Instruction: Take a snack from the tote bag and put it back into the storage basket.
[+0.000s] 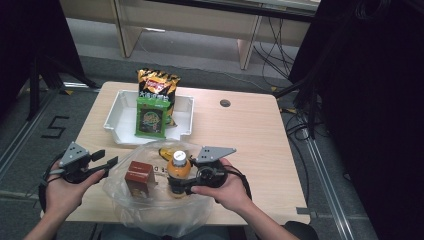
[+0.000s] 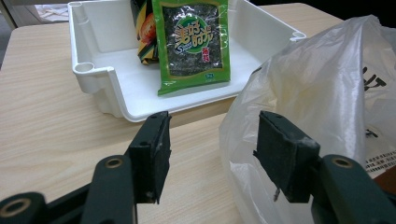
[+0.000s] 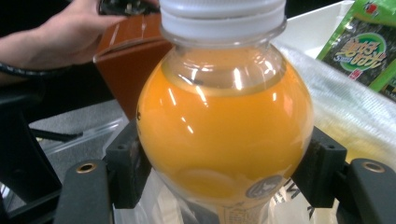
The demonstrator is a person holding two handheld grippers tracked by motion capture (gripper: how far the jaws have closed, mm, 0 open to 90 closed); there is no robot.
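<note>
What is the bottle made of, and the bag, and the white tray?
The bottle looks like clear, glossy plastic: the orange drink shows through and light glints on it. The bag seems thin, filmy plastic, see-through and crinkled. The tray looks like hard, smooth white plastic with moulded rounded corners.

Black two-jaw grippers [image 1: 102, 161], grey three-cornered plates, black cables, bare forearms

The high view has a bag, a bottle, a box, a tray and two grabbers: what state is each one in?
Orange juice bottle: upright, capped, gripped.
Right gripper: shut on the bottle.
Left gripper: open, at the bag's edge.
Plastic bag: mouth open.
Brown box: upright in the bag.
White tray: holds two snack packets.
</note>
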